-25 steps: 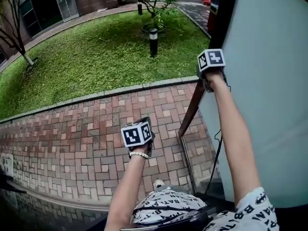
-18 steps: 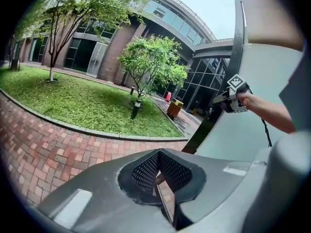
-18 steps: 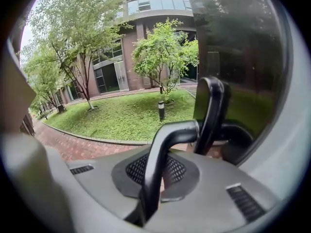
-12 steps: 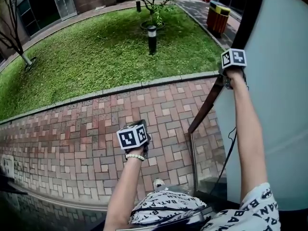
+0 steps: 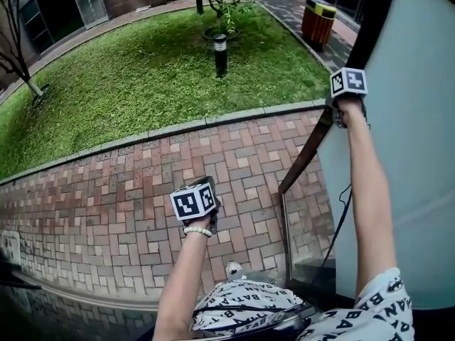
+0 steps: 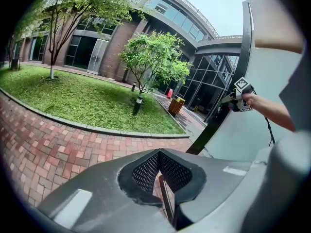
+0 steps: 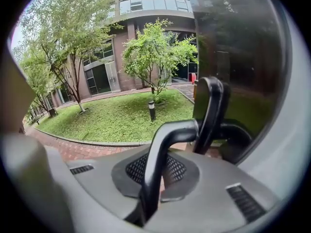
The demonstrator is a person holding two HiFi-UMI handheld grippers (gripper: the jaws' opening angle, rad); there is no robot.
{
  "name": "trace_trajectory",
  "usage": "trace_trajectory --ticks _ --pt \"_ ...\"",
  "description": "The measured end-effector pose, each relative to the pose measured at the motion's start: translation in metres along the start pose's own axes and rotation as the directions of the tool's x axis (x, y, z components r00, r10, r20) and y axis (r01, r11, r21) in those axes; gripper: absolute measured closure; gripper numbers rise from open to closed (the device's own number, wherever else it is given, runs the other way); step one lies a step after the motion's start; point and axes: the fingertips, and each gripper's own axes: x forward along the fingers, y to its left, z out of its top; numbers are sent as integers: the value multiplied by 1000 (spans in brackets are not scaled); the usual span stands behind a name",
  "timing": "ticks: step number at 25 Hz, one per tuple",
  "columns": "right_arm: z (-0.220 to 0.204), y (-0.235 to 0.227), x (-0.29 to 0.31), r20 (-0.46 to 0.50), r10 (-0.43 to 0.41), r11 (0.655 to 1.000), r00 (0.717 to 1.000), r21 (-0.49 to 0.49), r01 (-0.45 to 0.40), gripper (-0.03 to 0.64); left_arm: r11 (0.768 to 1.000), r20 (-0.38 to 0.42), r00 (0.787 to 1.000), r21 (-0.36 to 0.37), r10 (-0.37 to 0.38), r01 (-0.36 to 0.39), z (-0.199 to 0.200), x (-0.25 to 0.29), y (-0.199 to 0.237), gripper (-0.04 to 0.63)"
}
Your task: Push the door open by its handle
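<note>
so the big pale frosted glass door with the dark frame [image 5: 419, 162] is filling the right side of the head view, and it's looking already swung out some way over the red brick paving [image 5: 106, 204], with the green lawn [image 5: 142, 77] lying beyond the kerb. the task's thing, the black bent metal tube door handle [image 7: 170, 132], is sitting on the door's near edge, up at arm's reach on the right. the right gripper [image 7: 158, 176] is clamping tight on that handle, the tube running straight up out from between its jaws, so i'm reading this as the pushing step itself, well under way and not the reach or the grab. the left gripper [image 6: 163, 178] is hanging out over the bricks well apart from the door, its jaws sitting close together with only a thin slit and nothing between them, so it's just idling. next move, i'm guessing, is calling for the right arm pushing further outward along the door's arc while keeping the grip firm, so the tube isn't slipping through the pads.
</note>
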Motion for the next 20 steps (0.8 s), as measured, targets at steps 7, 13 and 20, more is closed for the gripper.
trace_trajectory --ticks 7,13,20 --pt "1 6 3 -9 -16 1000 1000 -1 16 617 1000 1 1000 -2 11 -11 3 -4 5 607" --pt "1 3 -17 50 -91 996 995 -7 91 425 1000 9 1000 -13 8 -7 -6 -11 6 607" --pt "1 24 -94 213 -171 977 962 -91 194 370 1000 12 1000 -20 -5 5 -20 -31 4 607"
